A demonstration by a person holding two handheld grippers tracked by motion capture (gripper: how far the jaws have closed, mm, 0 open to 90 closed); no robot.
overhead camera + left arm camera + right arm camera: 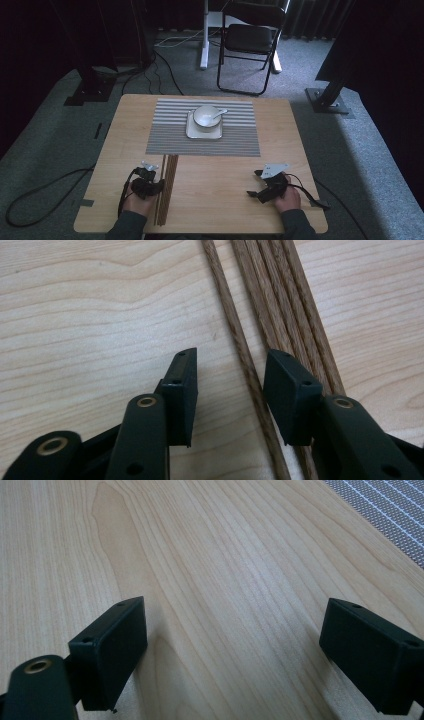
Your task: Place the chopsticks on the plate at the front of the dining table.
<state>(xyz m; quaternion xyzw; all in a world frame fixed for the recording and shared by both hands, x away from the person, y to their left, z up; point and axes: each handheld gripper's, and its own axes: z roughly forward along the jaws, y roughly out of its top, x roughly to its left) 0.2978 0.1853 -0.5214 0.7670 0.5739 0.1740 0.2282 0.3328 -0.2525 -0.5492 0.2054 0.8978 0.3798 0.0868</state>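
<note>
Left tongs [230, 385] straddle one stray wooden stick [240, 350] (jaws narrowed, not yet pinching), evidently singling it out; right tongs [232, 655] rest wide on the surface [200, 555].

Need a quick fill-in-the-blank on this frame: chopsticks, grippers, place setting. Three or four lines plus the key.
1. The left gripper has one wooden stick between its jaws, which are ______ and not yet pressing on it.
2. The other chopsticks lie in a bundle beside the ______ jaw in the left gripper view.
3. The right gripper is open over bare ______.
4. The white bowl on the square plate holds a ______.

Missing words: open; right; table; spoon
</note>
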